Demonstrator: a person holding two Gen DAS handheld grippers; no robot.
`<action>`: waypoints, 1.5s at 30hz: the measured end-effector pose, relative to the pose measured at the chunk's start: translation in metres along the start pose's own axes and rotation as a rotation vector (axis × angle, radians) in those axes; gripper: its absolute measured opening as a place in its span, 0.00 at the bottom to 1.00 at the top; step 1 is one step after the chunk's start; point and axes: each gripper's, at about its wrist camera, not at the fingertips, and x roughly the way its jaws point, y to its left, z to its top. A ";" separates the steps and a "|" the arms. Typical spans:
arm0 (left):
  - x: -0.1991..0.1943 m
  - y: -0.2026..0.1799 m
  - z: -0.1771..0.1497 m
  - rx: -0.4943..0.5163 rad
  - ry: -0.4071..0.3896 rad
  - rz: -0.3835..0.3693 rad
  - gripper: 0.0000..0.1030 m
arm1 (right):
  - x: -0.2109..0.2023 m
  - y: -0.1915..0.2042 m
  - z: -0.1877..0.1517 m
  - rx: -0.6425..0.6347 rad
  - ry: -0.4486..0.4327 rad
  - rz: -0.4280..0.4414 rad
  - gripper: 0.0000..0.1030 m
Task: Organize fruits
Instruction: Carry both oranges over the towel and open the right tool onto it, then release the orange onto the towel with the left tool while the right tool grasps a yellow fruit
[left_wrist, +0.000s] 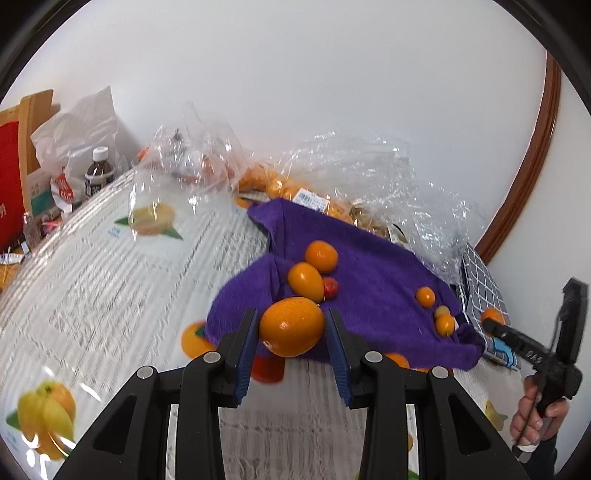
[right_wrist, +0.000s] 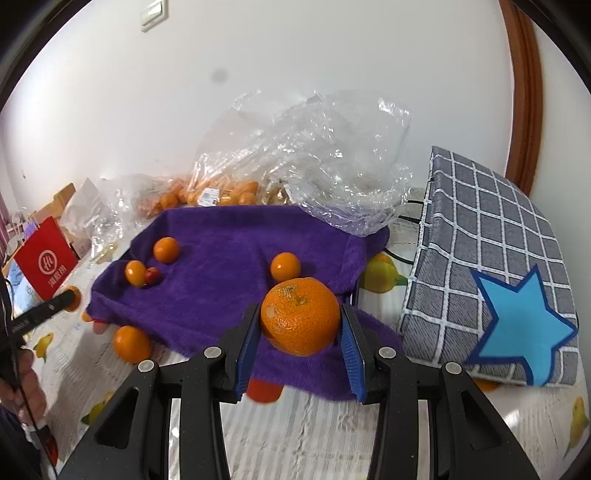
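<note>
A purple towel (left_wrist: 373, 273) (right_wrist: 221, 258) is spread on the table with loose fruit on it. My left gripper (left_wrist: 291, 317) is shut on a smooth orange fruit (left_wrist: 291, 328), held just above the towel's near edge. My right gripper (right_wrist: 301, 310) is shut on a dimpled mandarin (right_wrist: 300, 323) over the towel's near right part. Two small oranges (left_wrist: 321, 256) (left_wrist: 306, 281) and a little red fruit (left_wrist: 331, 287) lie together on the towel. Another small orange (right_wrist: 285, 266) lies just behind the mandarin. One orange (right_wrist: 133, 343) sits on the table at the towel's left edge.
A grey checked bag (right_wrist: 480, 251) with a blue star stands right of the towel. Crumpled clear plastic bags (right_wrist: 325, 158), some holding oranges (right_wrist: 221, 195), lie behind it. A red box (right_wrist: 46, 258), a bottle (left_wrist: 98, 175) and packets crowd the far left. A fruit-print cloth covers the table (left_wrist: 110, 295).
</note>
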 end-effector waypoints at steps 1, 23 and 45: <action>0.000 -0.001 0.004 0.005 -0.004 0.002 0.33 | 0.006 -0.001 0.001 -0.002 0.011 -0.003 0.41; 0.067 -0.037 0.018 0.099 0.140 0.004 0.34 | 0.049 0.002 -0.006 -0.052 0.085 -0.030 0.41; 0.079 -0.033 0.016 0.100 0.108 -0.016 0.40 | 0.024 0.011 -0.010 -0.049 -0.014 -0.027 0.55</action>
